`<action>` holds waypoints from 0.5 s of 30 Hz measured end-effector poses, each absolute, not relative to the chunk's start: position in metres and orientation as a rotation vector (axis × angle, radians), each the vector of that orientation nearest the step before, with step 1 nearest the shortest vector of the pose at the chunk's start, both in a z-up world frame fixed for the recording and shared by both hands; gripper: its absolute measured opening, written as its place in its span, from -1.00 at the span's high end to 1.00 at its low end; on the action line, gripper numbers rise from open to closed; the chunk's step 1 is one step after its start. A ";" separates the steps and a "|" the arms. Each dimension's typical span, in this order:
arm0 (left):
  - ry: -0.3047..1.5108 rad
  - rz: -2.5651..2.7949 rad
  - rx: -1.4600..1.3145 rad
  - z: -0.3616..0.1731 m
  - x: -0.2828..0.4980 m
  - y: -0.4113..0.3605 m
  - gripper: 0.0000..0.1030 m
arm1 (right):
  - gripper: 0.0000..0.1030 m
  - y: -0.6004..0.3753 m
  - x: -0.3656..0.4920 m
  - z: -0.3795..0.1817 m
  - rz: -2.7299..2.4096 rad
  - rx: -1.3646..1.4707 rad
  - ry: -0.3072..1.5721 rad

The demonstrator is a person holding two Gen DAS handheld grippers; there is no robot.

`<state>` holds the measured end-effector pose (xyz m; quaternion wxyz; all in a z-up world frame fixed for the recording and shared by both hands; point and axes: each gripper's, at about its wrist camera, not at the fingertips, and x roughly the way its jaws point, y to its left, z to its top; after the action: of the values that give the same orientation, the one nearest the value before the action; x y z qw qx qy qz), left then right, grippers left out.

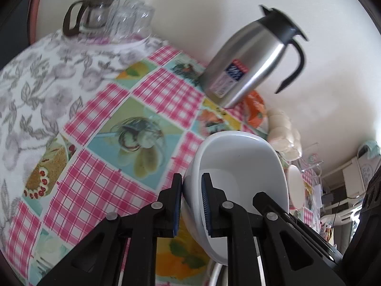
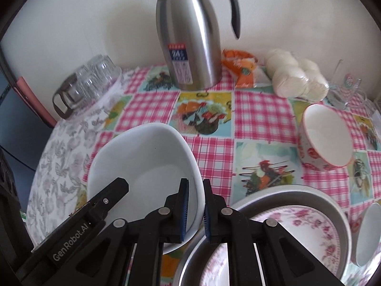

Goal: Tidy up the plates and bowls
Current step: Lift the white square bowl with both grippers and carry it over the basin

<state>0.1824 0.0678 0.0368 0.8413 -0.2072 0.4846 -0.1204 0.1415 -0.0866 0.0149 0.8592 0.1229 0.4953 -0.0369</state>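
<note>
Both our grippers (image 1: 192, 205) (image 2: 195, 208) clamp opposite rims of the white bowl (image 2: 147, 166), held tilted above the tablecloth (image 2: 209, 109) beside the tray (image 2: 309, 193), so we should move them together, keeping it level.

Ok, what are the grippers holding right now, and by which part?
Both grip the white bowl by its rim: left gripper on one side, right gripper on the opposite side.

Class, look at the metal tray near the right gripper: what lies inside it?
Inside the metal tray lies a pink floral plate. The right gripper covers the tray's near left part, so anything there stays unseen.
</note>
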 end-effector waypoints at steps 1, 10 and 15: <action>1.015 -0.260 -0.433 0.042 0.180 0.066 0.67 | 0.77 -0.090 0.137 0.020 -0.080 0.263 1.027; 0.936 -0.335 -0.375 0.089 0.146 0.036 0.67 | 0.77 -0.120 0.088 0.066 -0.120 0.303 0.901; 0.922 -0.380 -0.345 0.103 0.128 0.016 0.67 | 0.77 -0.141 0.060 0.078 -0.145 0.349 0.858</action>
<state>0.1282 0.0164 0.1027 0.8640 -0.1645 0.4401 -0.1813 0.0601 -0.1407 0.0777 0.8922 0.1681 0.4133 -0.0700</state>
